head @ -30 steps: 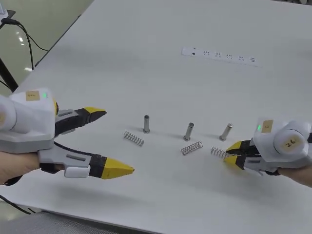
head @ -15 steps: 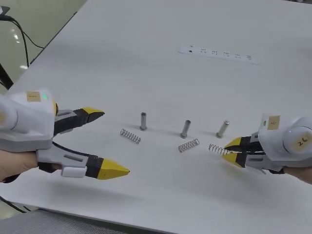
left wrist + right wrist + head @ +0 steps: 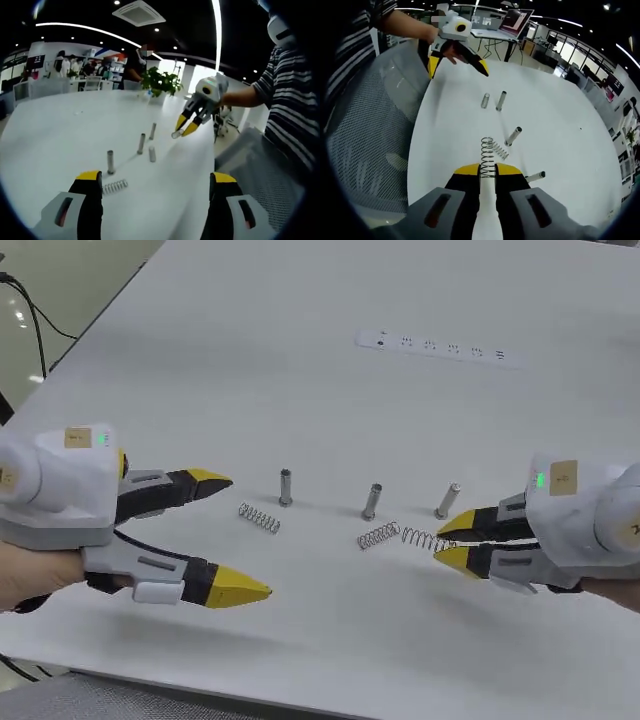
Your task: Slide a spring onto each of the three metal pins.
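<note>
Your right tool (image 3: 441, 543) has carried the rightmost spring (image 3: 420, 537) inward from where it lay half a second ago, so that its free end now comes close to the middle spring (image 3: 378, 535). The jaws are pinched on one end of that spring. In the right gripper view it stands straight out past the yellow tips (image 3: 487, 169), coil axis in line with the jaws. In the left gripper view the tool looks raised off the table (image 3: 300, 370), so I judge the spring to be clear of the surface.

Just beyond the tips, the right pin (image 3: 448, 500) stands on end, bare. The middle pin (image 3: 373, 501) and the left pin (image 3: 286, 487) stand in the same row, roughly parallel to the near edge, both bare as well. The middle spring lies flat just on the near side of its pin. The left spring (image 3: 259, 517) lies flat beside the left pin.

Your left tool (image 3: 250, 536) hangs toward the near left corner, jaws wide apart and holding nothing. A power strip (image 3: 440, 347) sits well off toward the far edge.

So far no pin wears a spring. One spring is in hand and two wait on the table, so all three placements are left, and the right pin looks the natural first target.
</note>
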Demonstrator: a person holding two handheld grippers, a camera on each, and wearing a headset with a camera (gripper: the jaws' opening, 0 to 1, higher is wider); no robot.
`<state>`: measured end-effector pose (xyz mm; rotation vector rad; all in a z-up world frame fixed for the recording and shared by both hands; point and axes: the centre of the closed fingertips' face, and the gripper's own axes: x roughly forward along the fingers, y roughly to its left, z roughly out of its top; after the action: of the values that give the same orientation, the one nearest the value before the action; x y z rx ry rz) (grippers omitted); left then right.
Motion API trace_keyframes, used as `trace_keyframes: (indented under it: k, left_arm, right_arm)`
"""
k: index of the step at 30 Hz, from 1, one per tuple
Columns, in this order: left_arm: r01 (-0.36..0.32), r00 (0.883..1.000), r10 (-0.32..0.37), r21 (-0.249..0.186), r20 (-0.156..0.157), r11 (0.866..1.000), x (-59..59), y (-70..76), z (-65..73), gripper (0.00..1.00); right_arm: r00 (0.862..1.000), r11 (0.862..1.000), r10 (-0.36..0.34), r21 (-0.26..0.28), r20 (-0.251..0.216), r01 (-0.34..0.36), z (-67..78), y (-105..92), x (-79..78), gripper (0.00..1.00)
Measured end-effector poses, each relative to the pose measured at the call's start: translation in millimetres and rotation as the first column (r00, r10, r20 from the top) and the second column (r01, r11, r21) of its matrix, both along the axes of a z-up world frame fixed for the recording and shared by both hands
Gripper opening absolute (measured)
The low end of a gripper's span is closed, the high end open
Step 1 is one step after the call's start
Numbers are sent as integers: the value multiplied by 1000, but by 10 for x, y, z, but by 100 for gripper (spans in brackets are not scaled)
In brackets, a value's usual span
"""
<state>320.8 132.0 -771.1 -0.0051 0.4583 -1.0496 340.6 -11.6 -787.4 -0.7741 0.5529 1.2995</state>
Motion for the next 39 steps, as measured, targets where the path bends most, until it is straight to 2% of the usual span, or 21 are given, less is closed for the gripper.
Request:
trace_keyframes:
  k: [4, 5, 7, 12, 16, 17, 21, 25, 31, 39]
  left_arm:
    - [43, 999, -43, -4, -14, 999, -10, -147, -12, 76]
    - [59, 998, -59, -11, -33, 998, -44, -198, -15, 72]
    - [99, 995, -99, -13, -13, 995, -82, -329, -2, 68]
    - [148, 988, -149, -28, -27, 989, -81, -516, -7, 64]
    - [181, 983, -182, -39, -10, 983, -59, -639, 16, 56]
    - [186, 982, -187, -53, -6, 981, -45, -679, 34, 54]
    - [186, 983, -185, -88, 15, 979, 9, -767, 78, 45]
    - [186, 982, -185, -131, 22, 974, 36, -837, 142, 33]
    - [202, 979, -201, -149, 26, 968, 35, -926, 145, 24]
    - [232, 973, -230, -138, 35, 963, -20, -1030, 84, 15]
  right_arm:
    - [1000, 1000, 19, -6, 6, -19, 5, 69, -43, 8]
    - [1000, 1000, 25, -8, 5, -25, 2, 84, -56, 8]
    - [1000, 1000, 29, -5, 0, -29, 1, 110, -80, 8]
    - [999, 999, 49, -6, -7, -49, -2, 167, -146, 8]
    - [998, 999, 53, 8, -16, -53, 40, 224, -170, 8]
    - [998, 999, 53, 12, -21, -53, 54, 241, -174, 8]
    - [998, 998, 50, 33, -27, -50, 103, 300, -182, 8]
    - [997, 997, 71, 25, -12, -70, 110, 342, -204, 8]
    - [997, 996, 83, 32, -12, -82, 150, 389, -234, 8]
    - [996, 996, 91, 25, -9, -91, 171, 391, -260, 8]
